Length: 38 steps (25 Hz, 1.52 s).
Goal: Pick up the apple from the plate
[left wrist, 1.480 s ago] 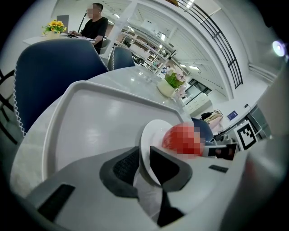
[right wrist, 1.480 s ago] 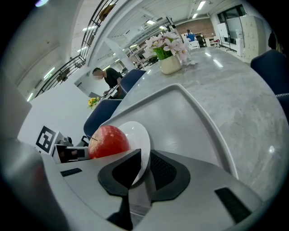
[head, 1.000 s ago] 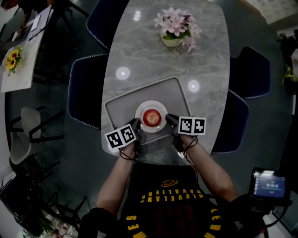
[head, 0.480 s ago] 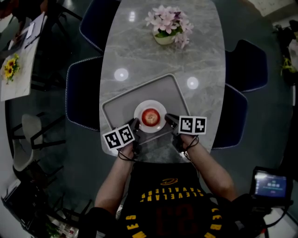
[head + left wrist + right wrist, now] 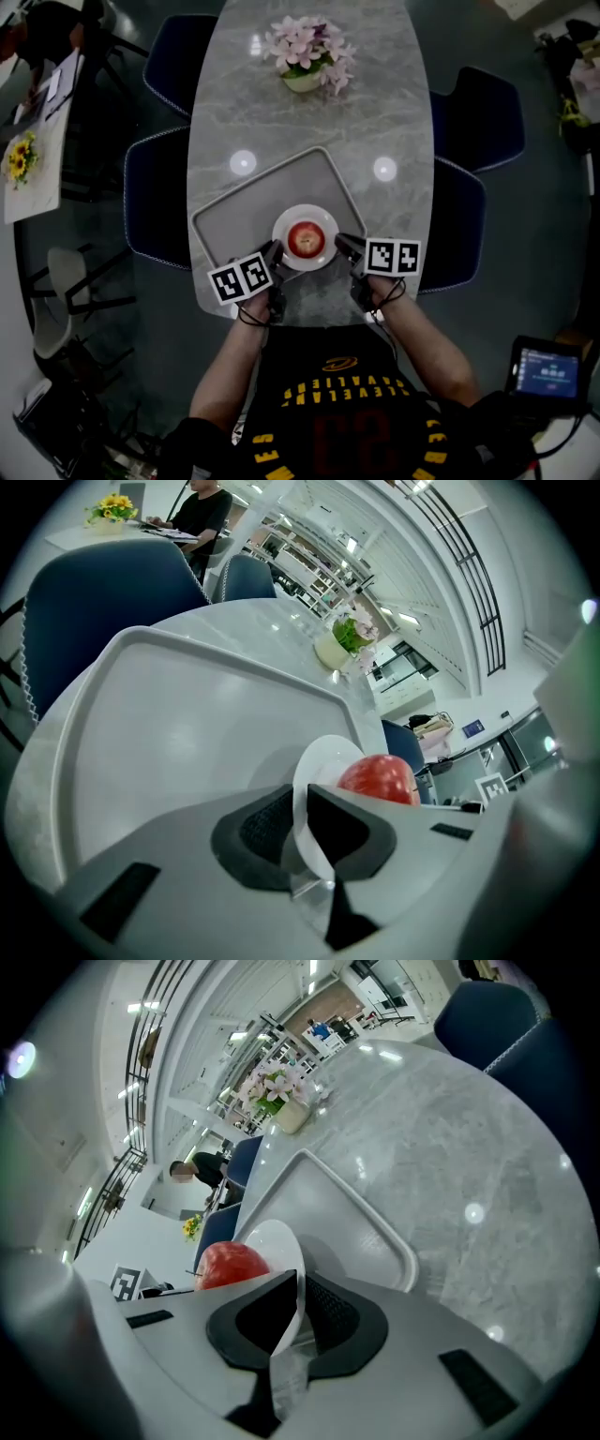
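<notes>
A red apple (image 5: pixel 305 239) lies on a small white plate (image 5: pixel 306 217) over the near right part of a grey tray (image 5: pixel 234 216). My left gripper (image 5: pixel 275 253) is shut on the plate's left rim and my right gripper (image 5: pixel 345 246) on its right rim. In the left gripper view the plate (image 5: pixel 314 771) runs edge-on between the jaws of the left gripper (image 5: pixel 298 822), with the apple (image 5: pixel 380 778) just behind. The right gripper view shows the right gripper (image 5: pixel 298 1312) pinching the plate (image 5: pixel 279 1241), with the apple (image 5: pixel 230 1265) to the left.
The tray lies on an oval marble table (image 5: pixel 394 122). A pot of pink flowers (image 5: pixel 305 56) stands at its far end. Dark blue chairs (image 5: pixel 155 197) (image 5: pixel 473 112) flank both sides. The table's near edge is right under my hands. A small screen (image 5: pixel 548 370) glows at lower right.
Both grippers keep their hold on the plate. Plate and apple now sit a little further toward the tray's right side, and the head view has swung so the table shows further left.
</notes>
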Tool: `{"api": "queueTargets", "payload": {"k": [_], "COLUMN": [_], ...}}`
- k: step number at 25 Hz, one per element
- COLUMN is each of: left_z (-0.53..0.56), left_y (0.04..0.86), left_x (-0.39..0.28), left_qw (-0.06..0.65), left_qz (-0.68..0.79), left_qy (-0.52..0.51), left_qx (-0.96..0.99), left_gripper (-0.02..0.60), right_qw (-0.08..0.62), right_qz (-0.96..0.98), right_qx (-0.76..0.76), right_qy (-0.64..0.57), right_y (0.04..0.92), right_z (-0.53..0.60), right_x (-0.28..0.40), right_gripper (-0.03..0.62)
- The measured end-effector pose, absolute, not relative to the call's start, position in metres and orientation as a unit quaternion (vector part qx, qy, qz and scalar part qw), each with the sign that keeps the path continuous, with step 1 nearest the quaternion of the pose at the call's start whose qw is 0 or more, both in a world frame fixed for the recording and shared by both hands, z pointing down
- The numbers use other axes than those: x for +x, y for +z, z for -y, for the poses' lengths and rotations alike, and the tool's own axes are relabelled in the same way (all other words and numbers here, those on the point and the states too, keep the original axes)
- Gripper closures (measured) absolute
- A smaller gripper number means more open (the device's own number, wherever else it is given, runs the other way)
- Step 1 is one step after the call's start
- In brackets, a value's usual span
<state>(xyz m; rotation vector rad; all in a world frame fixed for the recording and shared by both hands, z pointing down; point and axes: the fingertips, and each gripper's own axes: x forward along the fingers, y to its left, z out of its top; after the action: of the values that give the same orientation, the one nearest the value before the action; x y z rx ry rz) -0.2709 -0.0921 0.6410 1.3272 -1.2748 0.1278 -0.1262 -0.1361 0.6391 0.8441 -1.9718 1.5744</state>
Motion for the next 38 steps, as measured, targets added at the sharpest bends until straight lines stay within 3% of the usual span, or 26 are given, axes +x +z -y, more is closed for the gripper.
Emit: {"api": "queueTargets", "payload": {"k": [23,38], "left_z": [0.096,0.072], "left_y": [0.624,0.654], "left_x": [-0.103,-0.041], "left_qw": [0.584,0.584], "left_qz": [0.47,0.44], "left_qy": [0.125,0.17], "left_qx": [0.65,0.661], "left_gripper": [0.532,0.532], "right_qw": [0.156,0.153], "right_qz": [0.68,0.649], "right_qx": [0.403,0.432], "right_qy": [0.592,0.608], "right_y": [0.623,0.653], "right_z": [0.099,0.062], "right_x": [0.049,0.11], "right_gripper": [0.557,0.557]}}
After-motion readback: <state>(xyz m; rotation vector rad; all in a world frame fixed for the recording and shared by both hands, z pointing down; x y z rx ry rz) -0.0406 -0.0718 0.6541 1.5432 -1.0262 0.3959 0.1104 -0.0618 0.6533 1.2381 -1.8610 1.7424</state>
